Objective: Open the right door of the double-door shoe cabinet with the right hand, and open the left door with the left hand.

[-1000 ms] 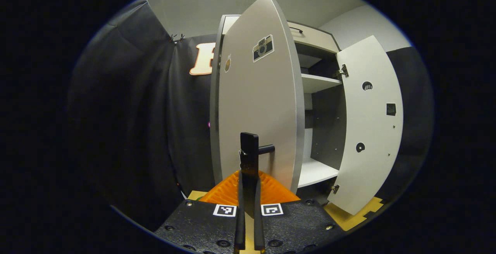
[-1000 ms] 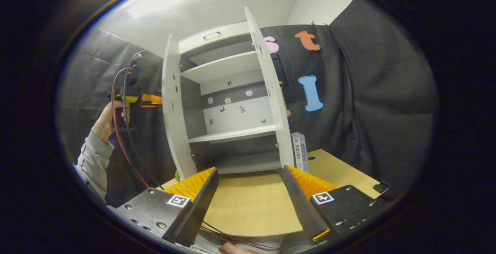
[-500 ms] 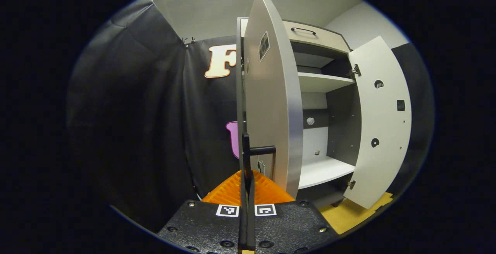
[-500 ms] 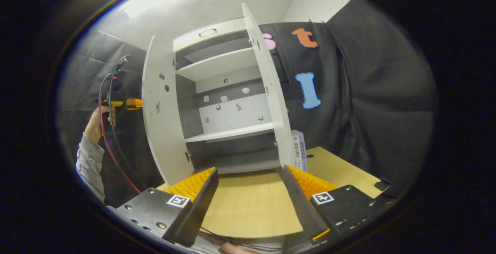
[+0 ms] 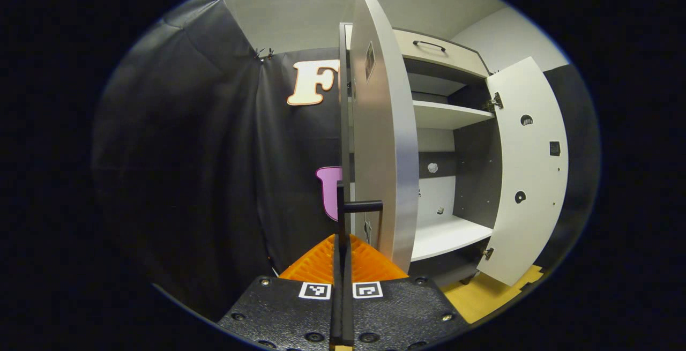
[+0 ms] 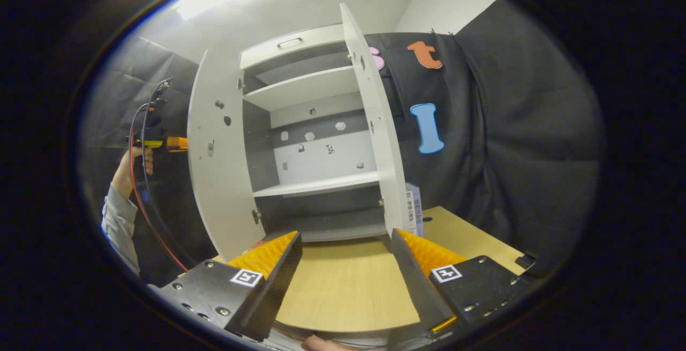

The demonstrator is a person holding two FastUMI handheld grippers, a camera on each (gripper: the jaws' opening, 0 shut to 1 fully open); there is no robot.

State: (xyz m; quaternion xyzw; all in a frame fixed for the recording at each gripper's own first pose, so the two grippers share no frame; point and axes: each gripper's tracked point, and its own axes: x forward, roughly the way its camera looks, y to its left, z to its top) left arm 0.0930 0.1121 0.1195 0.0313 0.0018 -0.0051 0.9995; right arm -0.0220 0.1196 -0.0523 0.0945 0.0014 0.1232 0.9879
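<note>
The shoe cabinet [image 5: 447,116] stands with both doors swung out. In the left gripper view the left door [image 5: 383,142] shows almost edge-on, and my left gripper [image 5: 341,237] is shut on its black handle [image 5: 363,206]. The right door [image 5: 530,169] hangs wide open farther right. In the right gripper view my right gripper [image 6: 345,246] is open and holds nothing, low in front of the cabinet [image 6: 311,88], between the left door [image 6: 214,169] and the right door [image 6: 380,131]. A hand [image 6: 136,161] holds the other gripper's body [image 6: 161,143] behind the left door.
A shut drawer [image 5: 434,53] tops the cabinet; the shelves [image 6: 316,185] inside are bare. A small upright box [image 6: 414,209] stands by the right door's foot. A wooden board [image 6: 343,286] lies under my right gripper. Black cloth walls close in on both sides.
The left door has swung farther open with my left gripper on its handle, now showing nearly edge-on. The right gripper has barely moved and stays open.
</note>
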